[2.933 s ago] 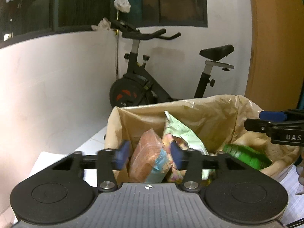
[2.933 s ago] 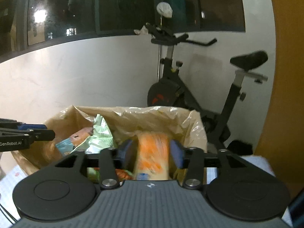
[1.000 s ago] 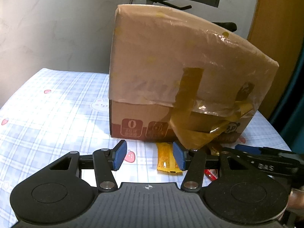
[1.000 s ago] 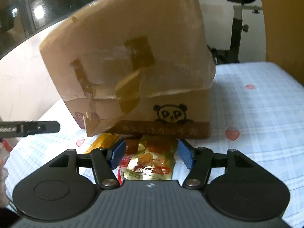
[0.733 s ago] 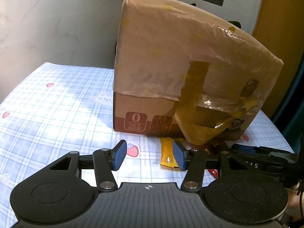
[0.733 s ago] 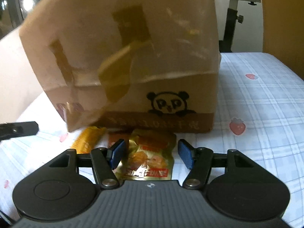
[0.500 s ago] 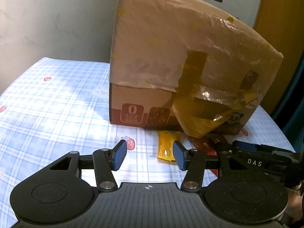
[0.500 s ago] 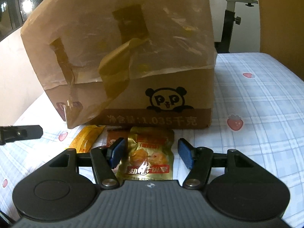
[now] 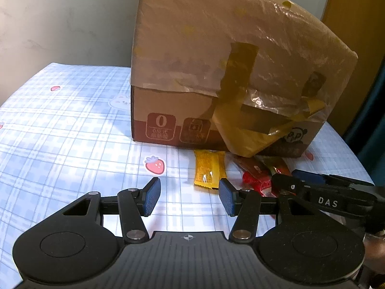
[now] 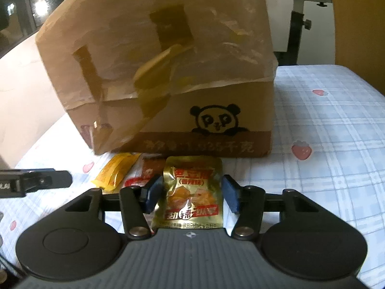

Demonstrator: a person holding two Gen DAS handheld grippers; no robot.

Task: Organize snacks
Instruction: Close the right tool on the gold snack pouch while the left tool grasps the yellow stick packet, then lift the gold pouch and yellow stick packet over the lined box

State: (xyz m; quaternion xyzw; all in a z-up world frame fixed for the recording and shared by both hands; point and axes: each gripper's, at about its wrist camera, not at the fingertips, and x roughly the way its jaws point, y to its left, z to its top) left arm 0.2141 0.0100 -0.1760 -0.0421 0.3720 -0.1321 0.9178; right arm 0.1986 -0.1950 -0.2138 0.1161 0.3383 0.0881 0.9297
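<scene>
A cardboard box point(image 9: 216, 72) lined with a plastic bag stands on the checked cloth; it also shows in the right wrist view point(image 10: 168, 72). Small packets lie in front of it: a yellow packet point(image 9: 209, 171) point(image 10: 115, 171), a red packet point(image 9: 255, 175) point(image 10: 137, 179) and a gold packet point(image 10: 192, 192). My left gripper point(image 9: 190, 198) is open and empty, low over the cloth, just short of the yellow packet. My right gripper point(image 10: 192, 196) is open, its jaws either side of the gold packet. It also shows at the right of the left wrist view point(image 9: 324, 192).
The blue checked tablecloth point(image 9: 60, 132) with strawberry prints covers the table point(image 10: 324, 144). An exercise bike point(image 10: 303, 12) stands behind the box at the right. A white wall point(image 9: 60, 19) is behind, and a wooden panel point(image 9: 356, 24) at the right.
Both grippers came down from above the box's opening, where each held a snack, to the table in front of it. Both are now open. The right gripper has closed in around the gold packet.
</scene>
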